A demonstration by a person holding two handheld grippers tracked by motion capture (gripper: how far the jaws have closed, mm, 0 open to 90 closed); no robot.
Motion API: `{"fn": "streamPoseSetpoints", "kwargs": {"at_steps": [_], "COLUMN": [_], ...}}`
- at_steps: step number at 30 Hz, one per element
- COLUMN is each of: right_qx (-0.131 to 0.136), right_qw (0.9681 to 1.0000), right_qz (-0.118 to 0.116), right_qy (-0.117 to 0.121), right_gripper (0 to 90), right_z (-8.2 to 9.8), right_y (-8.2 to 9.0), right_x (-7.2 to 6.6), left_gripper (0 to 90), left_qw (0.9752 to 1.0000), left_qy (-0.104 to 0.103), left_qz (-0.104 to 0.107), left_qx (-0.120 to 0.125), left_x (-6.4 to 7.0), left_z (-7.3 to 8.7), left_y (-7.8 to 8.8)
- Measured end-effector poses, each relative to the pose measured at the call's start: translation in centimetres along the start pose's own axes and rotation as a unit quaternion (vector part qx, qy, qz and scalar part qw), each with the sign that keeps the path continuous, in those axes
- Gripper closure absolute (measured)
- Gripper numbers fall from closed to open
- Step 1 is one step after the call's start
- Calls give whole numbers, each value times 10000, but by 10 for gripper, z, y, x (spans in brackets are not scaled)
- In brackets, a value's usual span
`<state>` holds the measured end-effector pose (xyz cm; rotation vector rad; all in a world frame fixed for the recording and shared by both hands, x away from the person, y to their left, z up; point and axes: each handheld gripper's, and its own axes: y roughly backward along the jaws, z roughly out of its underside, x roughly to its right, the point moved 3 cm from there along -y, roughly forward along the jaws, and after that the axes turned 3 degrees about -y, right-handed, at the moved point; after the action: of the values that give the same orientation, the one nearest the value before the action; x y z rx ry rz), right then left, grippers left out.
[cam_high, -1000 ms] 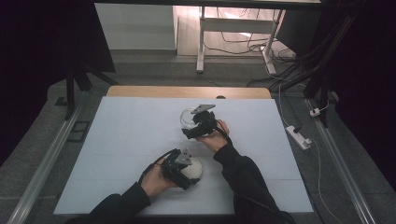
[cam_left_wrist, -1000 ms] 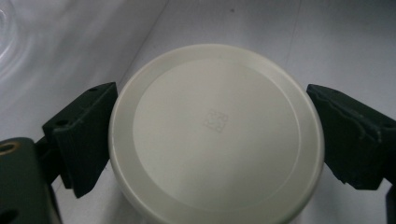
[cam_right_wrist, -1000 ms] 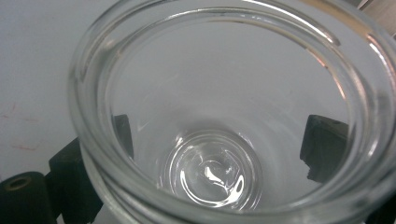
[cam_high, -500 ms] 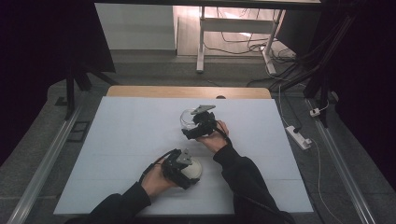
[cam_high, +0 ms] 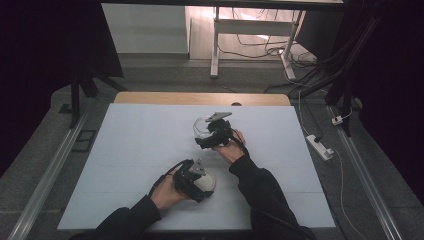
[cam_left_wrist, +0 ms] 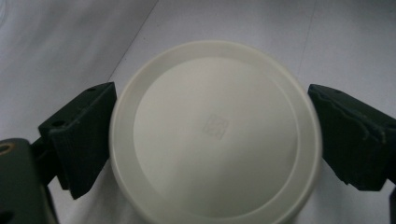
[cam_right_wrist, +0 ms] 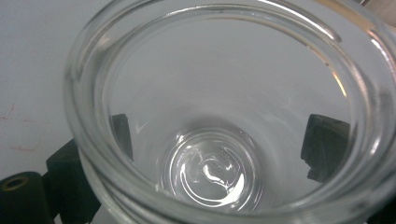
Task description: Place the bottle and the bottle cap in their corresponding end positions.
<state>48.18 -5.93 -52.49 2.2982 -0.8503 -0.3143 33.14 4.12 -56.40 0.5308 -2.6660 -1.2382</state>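
Note:
A round white lid [cam_left_wrist: 215, 135] lies flat on the white table [cam_high: 135, 145], near the front middle. My left gripper [cam_left_wrist: 210, 126] has a black jaw against each side of its rim; in the high view this gripper [cam_high: 191, 179] covers part of the lid [cam_high: 207, 183]. Farther back, my right gripper [cam_high: 210, 136] holds a clear glass jar [cam_high: 200, 128]. In the right gripper view I look down into the jar's open mouth [cam_right_wrist: 224, 107], and both jaws show through the glass on either side of its body. The jar looks empty.
A wooden strip [cam_high: 200, 98] runs along the table's far edge. A white power strip [cam_high: 318, 146] lies on the floor at the right. Metal rails [cam_high: 47, 175] flank the table, and a white stand [cam_high: 250, 25] with cables is behind it.

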Motion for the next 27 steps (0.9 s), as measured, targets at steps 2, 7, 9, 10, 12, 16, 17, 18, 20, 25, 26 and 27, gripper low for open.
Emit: {"fn": "streamPoseSetpoints", "kwargs": {"at_steps": [2, 7, 9, 10, 12, 16, 17, 18, 20, 25, 26, 27], "right_qx": [-38, -71, -96, -109, -120, -113, -127, -125, -104, -112, -118, -119], "right_qw": [10000, 10000, 9999, 9999, 9999, 9998, 9996, 9996, 9994, 9994, 9994, 9994], "right_qz": [8, -20, -39, -49, -88, -181, -220, -246, -290, -300, -301, -310], "right_qy": [7, 57, 24, 23, -11, -58, -80, -102, -125, -128, -128, -130], "right_gripper": [44, 11, 4, 1, 0, 0, 0, 0, 0, 0, 0, 0], "right_z": [1, 3, 3, 4, 5, 10, 11, 11, 12, 14, 15, 16], "right_y": [0, 0, 2, 2, 4, 12, 14, 15, 18, 22, 23, 23], "right_x": [-1, -2, -2, -2, -2, 0, 0, 0, 0, -2, -2, -3], "left_gripper": [46, 15, 6, 4, 0, 0, 0, 0, 0, 0, 0, 0], "left_qw": [10000, 9999, 9999, 9999, 9999, 9998, 9998, 9997, 9997, 9994, 9993, 9991], "left_qy": [-3, 71, 68, 92, 121, 173, 179, 210, 210, 299, 324, 366], "left_qz": [26, 63, 62, 69, 86, 121, 125, 110, 126, 123, 112, 128], "left_qx": [-34, -62, -92, -61, -38, 33, 31, 63, 62, 129, 126, 158], "left_x": [0, 0, 0, 0, -1, -1, -1, 0, 0, -1, -1, 0], "left_z": [0, 2, 3, 3, 4, 5, 5, 5, 7, 10, 12, 12], "left_y": [0, 2, 4, 5, 8, 14, 16, 17, 21, 27, 29, 30]}}
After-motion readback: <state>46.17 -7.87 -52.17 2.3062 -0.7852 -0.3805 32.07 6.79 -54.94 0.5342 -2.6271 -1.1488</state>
